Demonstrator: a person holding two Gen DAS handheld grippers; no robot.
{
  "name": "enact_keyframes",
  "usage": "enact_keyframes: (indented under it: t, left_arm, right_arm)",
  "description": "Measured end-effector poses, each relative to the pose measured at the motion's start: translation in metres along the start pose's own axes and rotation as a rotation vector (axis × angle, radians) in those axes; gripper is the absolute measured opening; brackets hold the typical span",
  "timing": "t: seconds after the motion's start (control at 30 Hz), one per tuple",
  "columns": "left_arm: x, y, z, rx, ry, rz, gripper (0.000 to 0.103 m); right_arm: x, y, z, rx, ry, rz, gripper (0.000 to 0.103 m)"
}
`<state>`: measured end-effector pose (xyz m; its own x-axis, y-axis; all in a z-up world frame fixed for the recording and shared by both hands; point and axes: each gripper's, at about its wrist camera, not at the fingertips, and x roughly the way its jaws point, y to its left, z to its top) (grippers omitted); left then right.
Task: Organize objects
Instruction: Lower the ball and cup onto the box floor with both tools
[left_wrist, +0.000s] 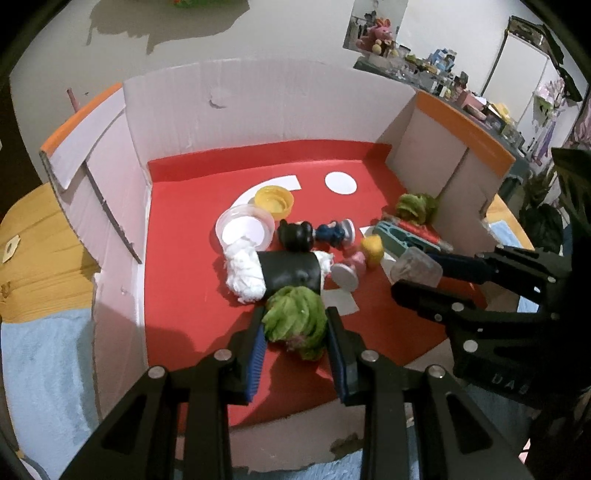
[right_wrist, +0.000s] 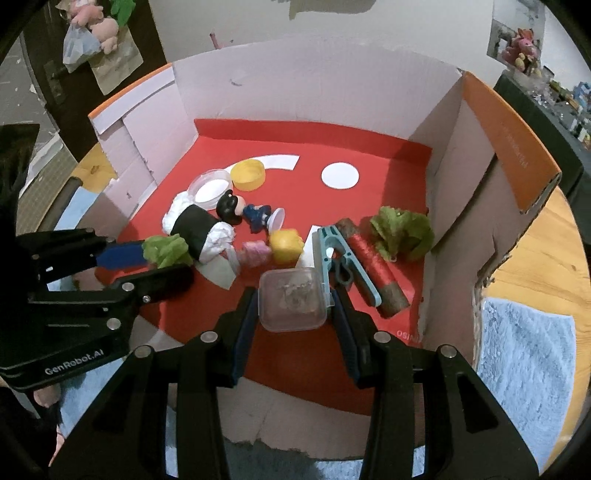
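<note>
The left gripper (left_wrist: 295, 325) is pinching a lettuce leaf (left_wrist: 295, 321) over the red floor (left_wrist: 192, 280). The right gripper (right_wrist: 293, 299) is clamping a clear box (right_wrist: 293, 302); a clothespin (right_wrist: 343, 258) is lying just beyond it.

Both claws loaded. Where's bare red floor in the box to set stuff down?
Free: the back right around the white circle, up to the back wall, and the near front strip below the clear box. Crowded: the middle row from the clear round tub and yellow lid past the figurine to the red spool.
</note>
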<state>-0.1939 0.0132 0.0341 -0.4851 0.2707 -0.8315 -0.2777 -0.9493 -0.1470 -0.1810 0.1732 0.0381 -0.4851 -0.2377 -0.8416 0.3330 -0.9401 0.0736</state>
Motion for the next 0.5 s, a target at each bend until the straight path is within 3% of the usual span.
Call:
enact_keyframes:
  t: [0.5]
  left_arm:
    - [0.0035,0.0021,0.0038,-0.035,-0.028,-0.009,0.032]
  right_arm:
    - [0.0022,-0.0047,0.0034,0.041,-0.057,0.001,0.039]
